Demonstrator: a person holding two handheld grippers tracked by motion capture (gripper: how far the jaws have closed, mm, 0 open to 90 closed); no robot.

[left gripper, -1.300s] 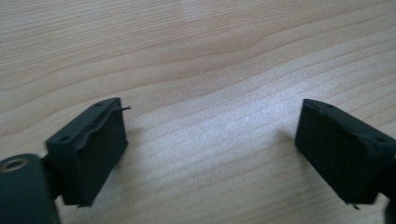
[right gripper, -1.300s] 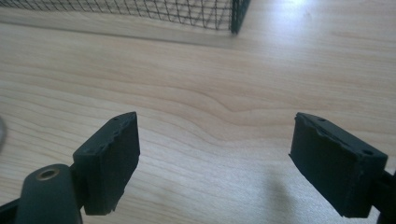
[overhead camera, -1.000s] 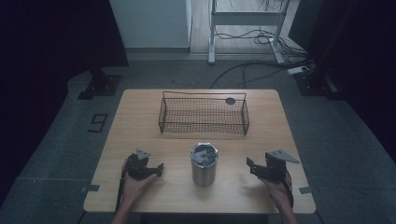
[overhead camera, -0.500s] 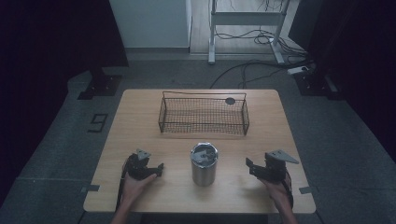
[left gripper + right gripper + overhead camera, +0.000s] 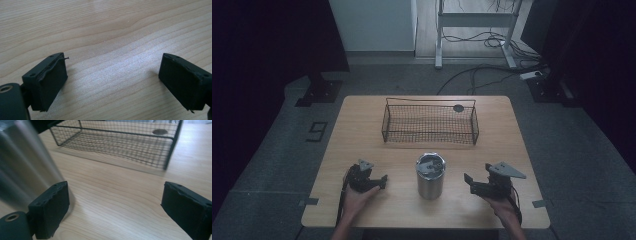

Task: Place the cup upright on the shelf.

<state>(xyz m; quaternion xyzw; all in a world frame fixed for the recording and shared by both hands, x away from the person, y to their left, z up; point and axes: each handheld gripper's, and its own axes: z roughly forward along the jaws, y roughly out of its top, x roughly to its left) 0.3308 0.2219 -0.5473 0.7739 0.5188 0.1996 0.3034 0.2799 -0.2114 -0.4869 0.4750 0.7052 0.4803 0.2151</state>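
A steel cup [image 5: 430, 175] stands upright near the table's front middle; in the right gripper view the cup [image 5: 22, 165] rises blurred at the left. My left gripper [image 5: 384, 179] rests on the wood left of the cup, pointing towards it. Its jaws [image 5: 113, 61] are wide open over bare wood. My right gripper [image 5: 467, 181] hovers right of the cup and points at it. Its jaws [image 5: 116, 187] have just been opening and stand apart with nothing between them. The left fingertip [image 5: 53, 202] is close beside the cup's wall.
A black wire basket [image 5: 429, 122] sits across the back middle of the wooden table [image 5: 362, 130]; the basket [image 5: 120, 142] looks empty. A dark round disc [image 5: 458, 108] lies by its far right corner. Cables and stands are on the floor beyond.
My right gripper has shifted a little towards the cup and risen slightly. The left gripper, cup and basket have not moved.
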